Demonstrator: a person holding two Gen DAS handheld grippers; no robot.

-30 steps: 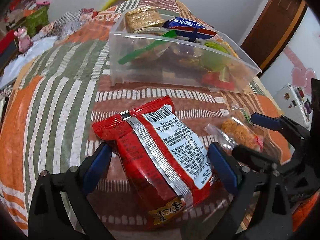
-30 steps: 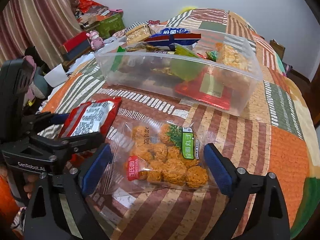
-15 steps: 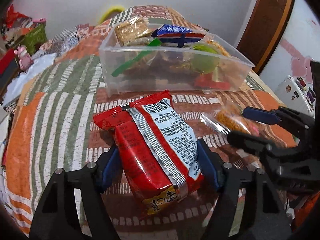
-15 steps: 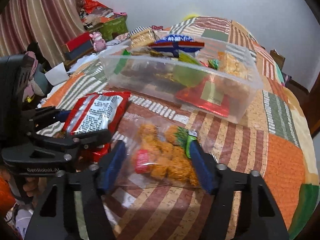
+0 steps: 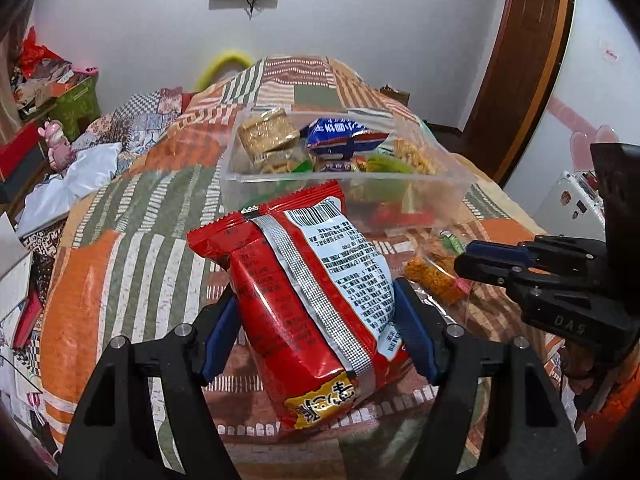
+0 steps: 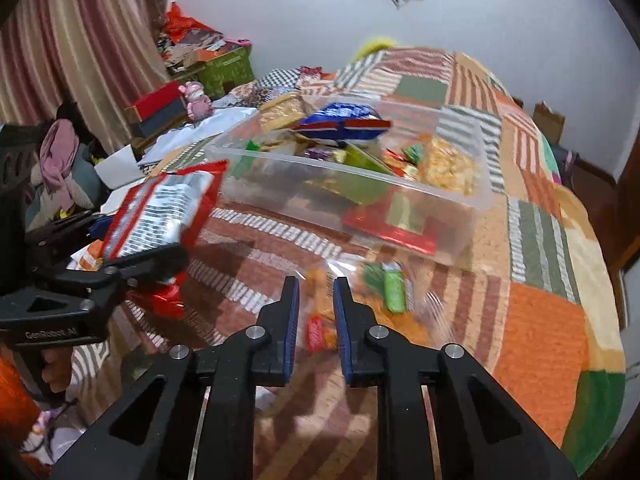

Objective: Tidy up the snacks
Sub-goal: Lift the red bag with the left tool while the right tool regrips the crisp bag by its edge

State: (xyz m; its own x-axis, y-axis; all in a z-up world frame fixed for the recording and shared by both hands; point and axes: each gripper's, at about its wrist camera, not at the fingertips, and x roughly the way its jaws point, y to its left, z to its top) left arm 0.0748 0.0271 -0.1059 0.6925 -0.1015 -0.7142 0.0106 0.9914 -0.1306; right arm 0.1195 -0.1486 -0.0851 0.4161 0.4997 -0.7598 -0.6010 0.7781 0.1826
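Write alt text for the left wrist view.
The left hand-held gripper grips a red snack bag above a striped quilt. Behind it stands a clear bin of snacks; the right hand-held gripper pinches a clear bag.

The right gripper (image 6: 316, 312) is closing its fingers (image 6: 290, 320) on a clear bag of orange snacks (image 6: 360, 304), near the plastic box (image 6: 460, 216) on the bed (image 6: 540, 320).

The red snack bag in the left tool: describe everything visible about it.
The red snack bag is a puffy, glossy foil pouch, back side facing the camera: a silver seam strip runs down its length beside a white label with a barcode and dense print, and a yellow patch marks its lower end. Its crimped top tilts toward the clear bin. The left tool grips its sides with blue pads, and it appears lifted off the striped bedspread.
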